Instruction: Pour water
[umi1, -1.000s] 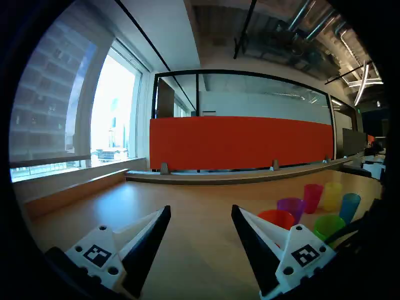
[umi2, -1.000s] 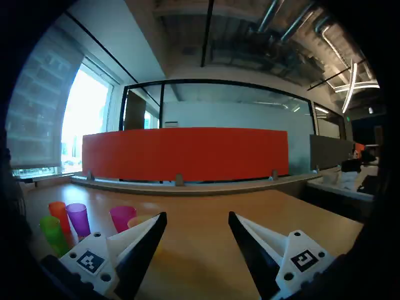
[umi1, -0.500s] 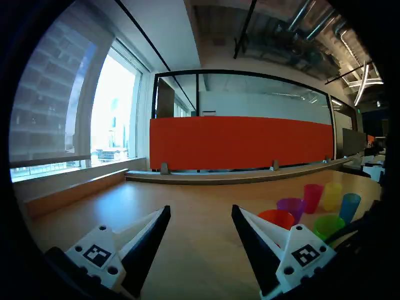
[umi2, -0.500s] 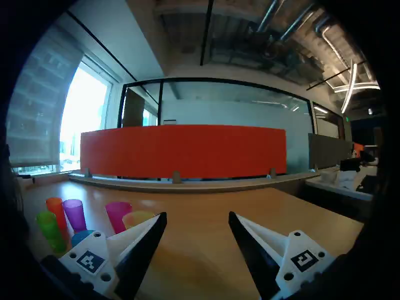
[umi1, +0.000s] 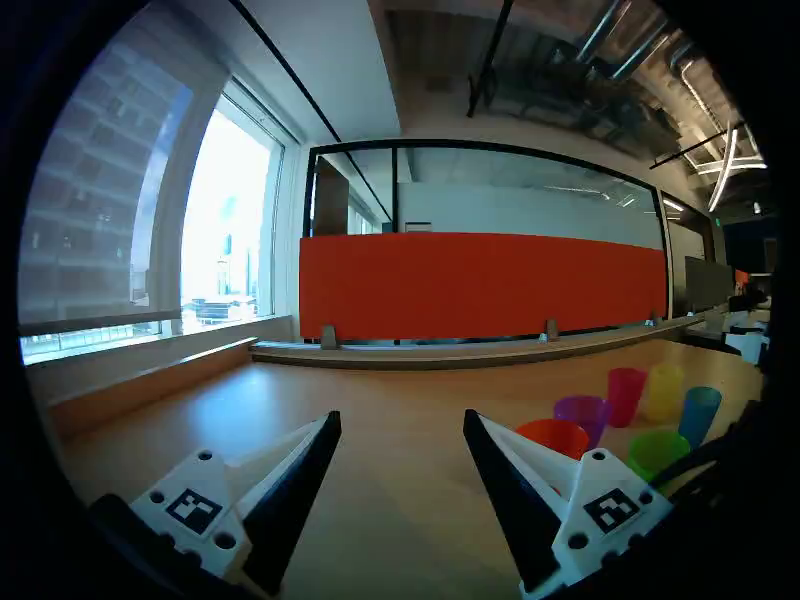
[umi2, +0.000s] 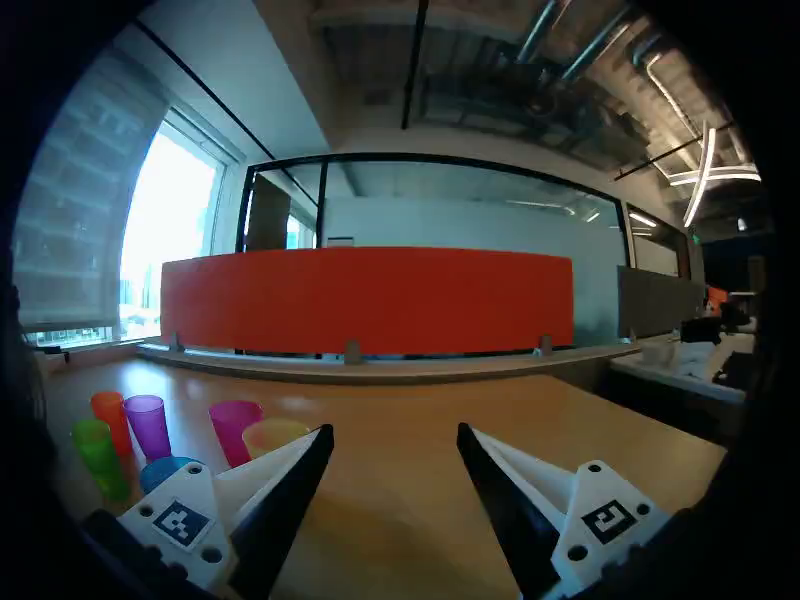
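Observation:
Several coloured plastic cups stand on a wooden table (umi1: 400, 420). In the left gripper view they sit at the right: an orange cup (umi1: 552, 437), a purple cup (umi1: 583, 412), a pink cup (umi1: 626, 392), a yellow cup (umi1: 665, 390), a blue cup (umi1: 699, 412) and a green cup (umi1: 658, 450). My left gripper (umi1: 400, 470) is open over bare table, left of them. In the right gripper view the cups stand at the left: green (umi2: 98, 455), orange (umi2: 110, 418), purple (umi2: 148, 424), pink (umi2: 235, 428), yellow (umi2: 272, 436), blue (umi2: 165, 470). My right gripper (umi2: 395, 475) is open, holding nothing.
A long orange partition (umi1: 480, 285) runs along the table's far edge (umi2: 370, 300). Large windows (umi1: 225, 240) lie to the left. Another desk with objects (umi2: 690, 360) stands at the right beyond the table's edge.
The right gripper view has risen slightly, bringing the blue and yellow cups into sight beside its left finger. The left gripper has stayed still.

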